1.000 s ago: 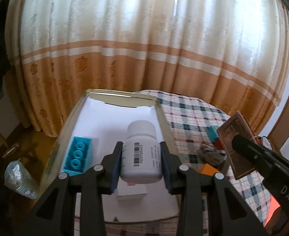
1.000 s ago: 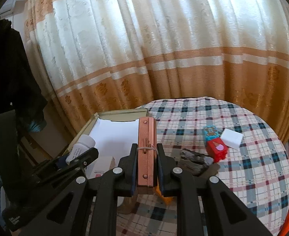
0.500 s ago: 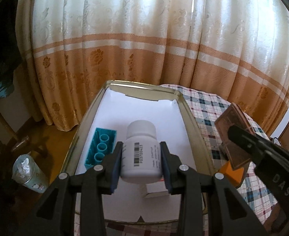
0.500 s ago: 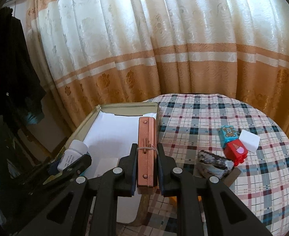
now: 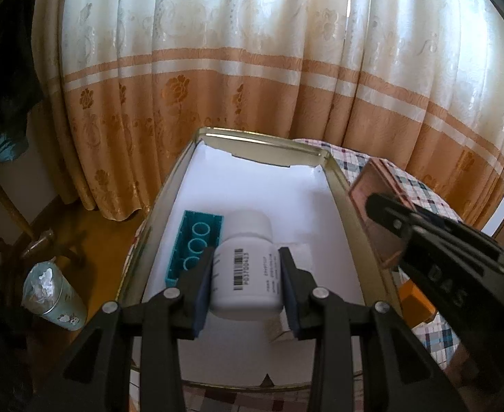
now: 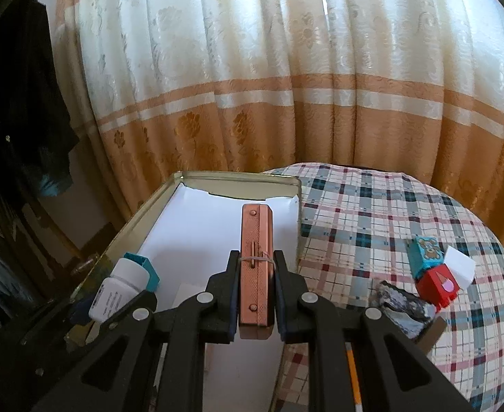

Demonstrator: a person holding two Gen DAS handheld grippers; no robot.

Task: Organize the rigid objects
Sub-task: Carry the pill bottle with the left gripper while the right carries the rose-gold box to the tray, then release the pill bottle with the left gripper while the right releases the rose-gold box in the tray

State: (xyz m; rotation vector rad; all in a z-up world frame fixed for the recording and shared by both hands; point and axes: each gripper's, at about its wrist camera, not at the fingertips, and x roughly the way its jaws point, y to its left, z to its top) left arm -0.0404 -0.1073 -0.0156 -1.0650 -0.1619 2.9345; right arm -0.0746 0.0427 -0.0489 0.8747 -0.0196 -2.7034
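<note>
Two handheld grippers hang over an open metal tin [image 5: 334, 189] lined with white paper, which sits at the left edge of a table covered in a plaid cloth [image 6: 372, 213]. The left gripper [image 5: 247, 276] pinches a white plastic pill bottle [image 5: 246, 271] by its body, barcode label up and cap pointing away, above the tin's middle. A teal toy brick [image 5: 197, 240] lies on the white lining just left of the bottle, studs up, and a small white box [image 5: 279, 329] shows under the bottle's base. The right gripper [image 6: 257, 286] is clamped on a slim copper-coloured case [image 6: 256, 267], held on edge with its clasp side up and a rubber band around it, above the tin's right half. Out on the cloth, well to the right of the tin, a teal block with a bear picture [image 6: 425, 252], a red block [image 6: 437, 283] and a white cube [image 6: 461, 264] sit touching one another, with a dark mottled object [image 6: 403, 309] just in front of them. Cream and orange curtains [image 6: 286, 86] fill the background.
</note>
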